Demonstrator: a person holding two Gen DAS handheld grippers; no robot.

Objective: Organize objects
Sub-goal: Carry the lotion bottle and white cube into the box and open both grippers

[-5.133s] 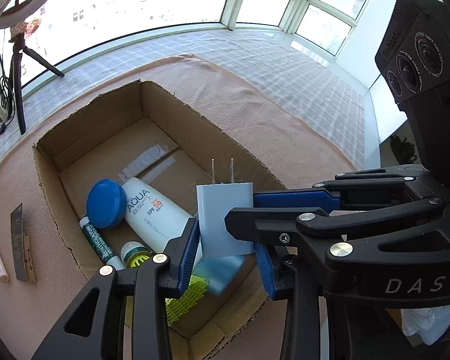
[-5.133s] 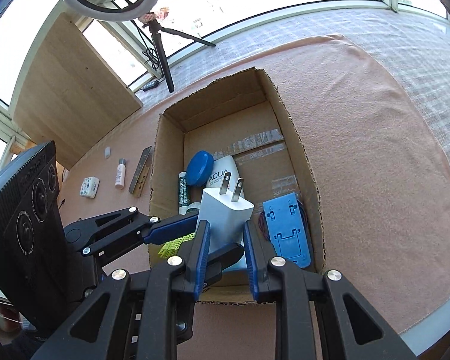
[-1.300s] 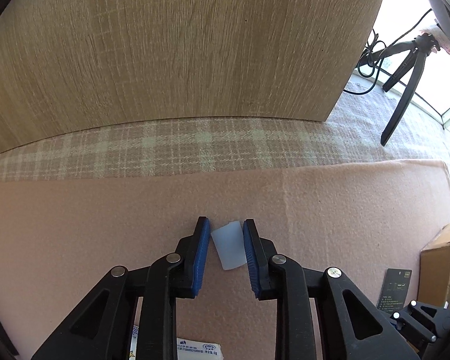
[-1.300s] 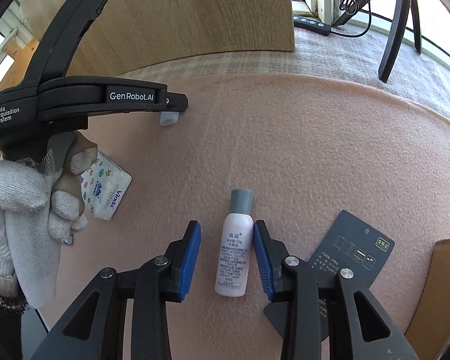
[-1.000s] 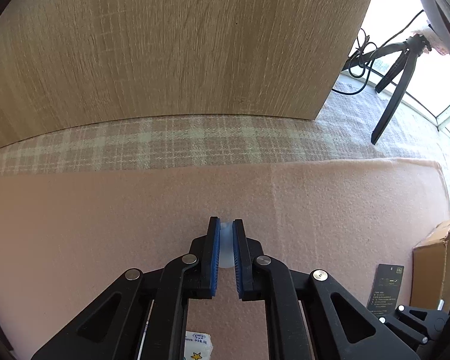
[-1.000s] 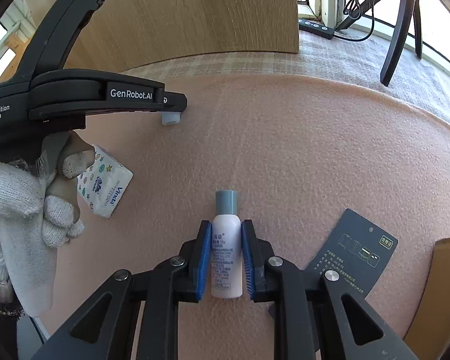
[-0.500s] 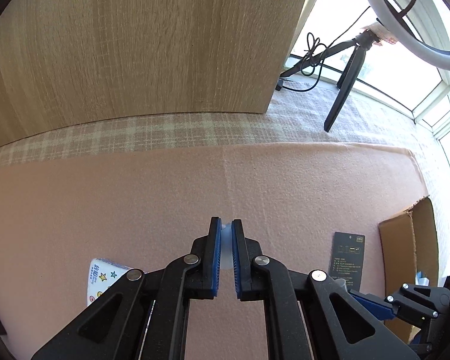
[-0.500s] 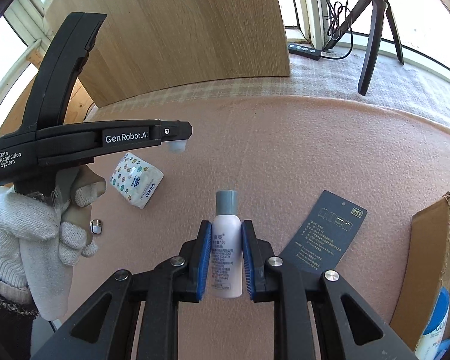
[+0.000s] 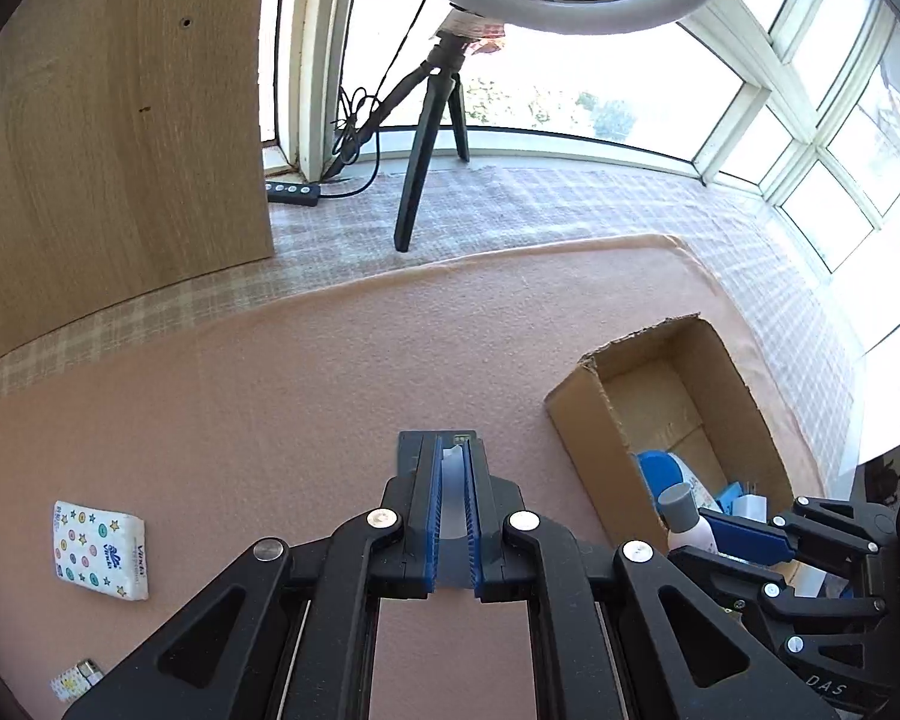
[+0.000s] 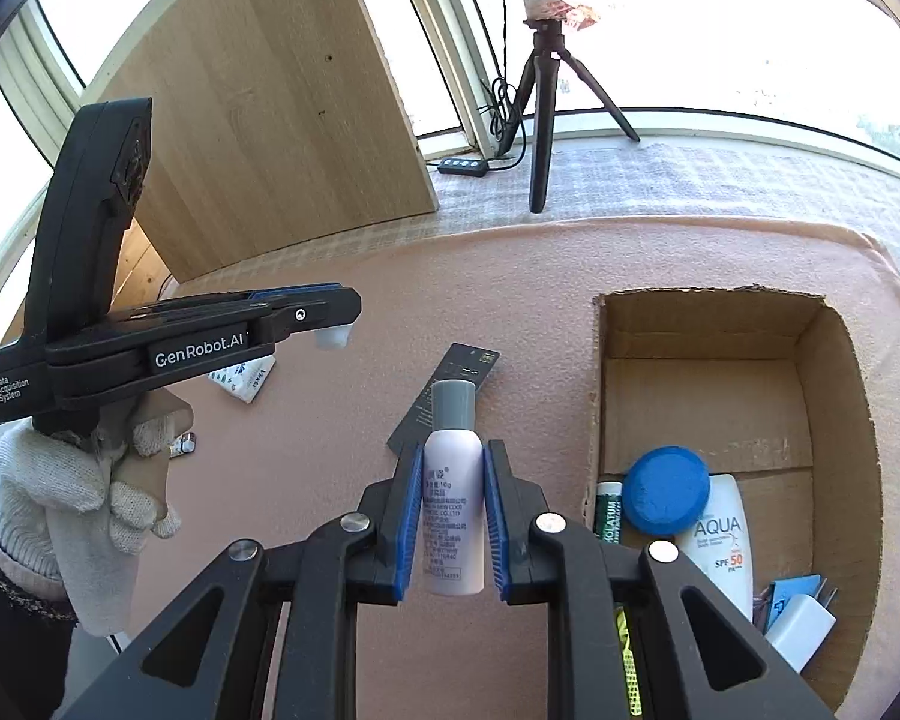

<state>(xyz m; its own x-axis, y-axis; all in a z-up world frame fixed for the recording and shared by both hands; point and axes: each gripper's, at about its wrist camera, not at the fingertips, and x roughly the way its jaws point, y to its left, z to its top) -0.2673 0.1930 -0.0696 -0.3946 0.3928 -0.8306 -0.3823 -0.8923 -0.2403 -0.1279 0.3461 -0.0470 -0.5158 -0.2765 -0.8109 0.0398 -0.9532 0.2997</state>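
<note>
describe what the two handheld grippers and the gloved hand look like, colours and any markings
Both grippers are black plastic linkage frames with silver rivets and blue ribbed pads on the fingers. The left gripper carries white lettering, "GenRobot.AI" and "Data Acquisition System", on its side. The right gripper shows "DAS" in pale letters on its body. The hand on the left gripper's handle wears a white knitted glove over a dark sleeve.

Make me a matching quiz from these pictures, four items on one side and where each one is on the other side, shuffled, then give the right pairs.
Items:
1. small lavender bottle
2. tissue pack
3. sunscreen bottle
4. small translucent piece

Places:
A. inside the cardboard box
B. lying on the pink mat
C. clamped in the right gripper
D. clamped in the left gripper

Pairs: 1-C, 2-B, 3-A, 4-D
</note>
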